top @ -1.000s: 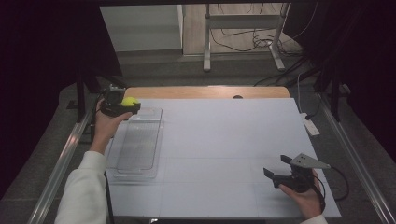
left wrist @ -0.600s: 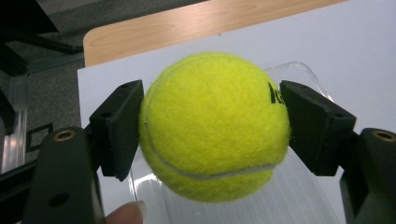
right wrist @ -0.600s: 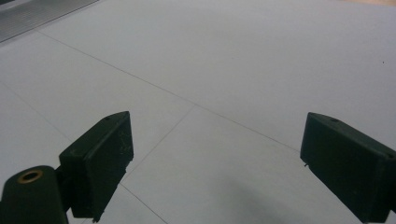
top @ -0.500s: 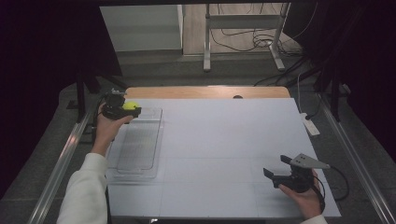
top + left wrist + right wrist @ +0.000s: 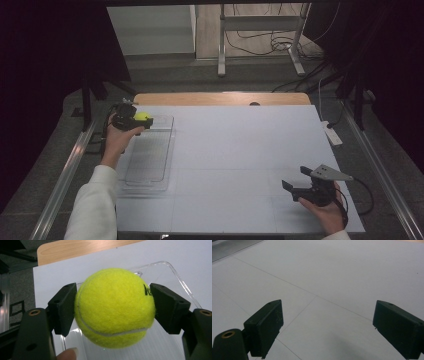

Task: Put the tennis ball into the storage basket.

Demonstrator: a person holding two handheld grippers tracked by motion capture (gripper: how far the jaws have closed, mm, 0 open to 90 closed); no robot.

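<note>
Left gripper (image 5: 113, 308) pinches ball (image 5: 114, 307) over tray (image 5: 150, 155) at the table's (image 5: 240, 150) ten o'clock. Right gripper (image 5: 327, 327), five o'clock, spread wide.

Left gripper (image 5: 113, 312): black body, two blocky matte-black pads (image 5: 63, 308), each w/ small recessed holes; brass-coloured insets in the arms behind them. Fingertip w/ pale nail at bottom edge of left gripper view.

Right gripper (image 5: 295, 187): same black build, grey three-cornered plate (image 5: 330, 173) on top, black cable (image 5: 362, 197) looping off its rear. Right gripper view: pads (image 5: 265, 327) faintly scuffed, brass inset at lower left.

Person: white long sleeve (image 5: 92, 205) on left arm; bit of white cuff at right wrist.
</note>
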